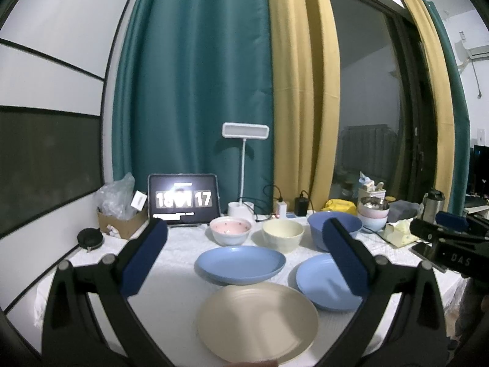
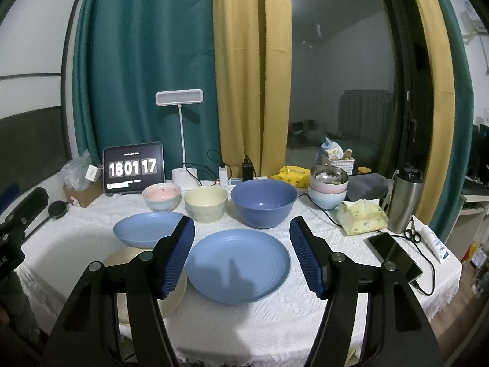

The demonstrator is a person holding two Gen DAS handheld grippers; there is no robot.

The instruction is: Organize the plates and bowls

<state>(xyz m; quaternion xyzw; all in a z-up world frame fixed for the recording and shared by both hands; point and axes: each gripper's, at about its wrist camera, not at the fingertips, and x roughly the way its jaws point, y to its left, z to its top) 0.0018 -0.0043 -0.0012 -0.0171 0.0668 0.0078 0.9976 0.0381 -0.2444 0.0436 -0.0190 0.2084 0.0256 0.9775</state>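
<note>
Sitting on the white table [image 2: 305,312]: three plates, cream [image 1: 256,321], blue [image 1: 241,264], blue [image 2: 238,266], behind them three bowls, pink [image 2: 161,195], cream [image 2: 206,203], blue [image 2: 264,203]; left gripper [image 1: 244,255] and right gripper [image 2: 243,257] hovering above, jaws spread, gripping nothing.

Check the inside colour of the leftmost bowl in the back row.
Pink with small dark specks inside the leftmost bowl; right wrist view shows it best.
</note>
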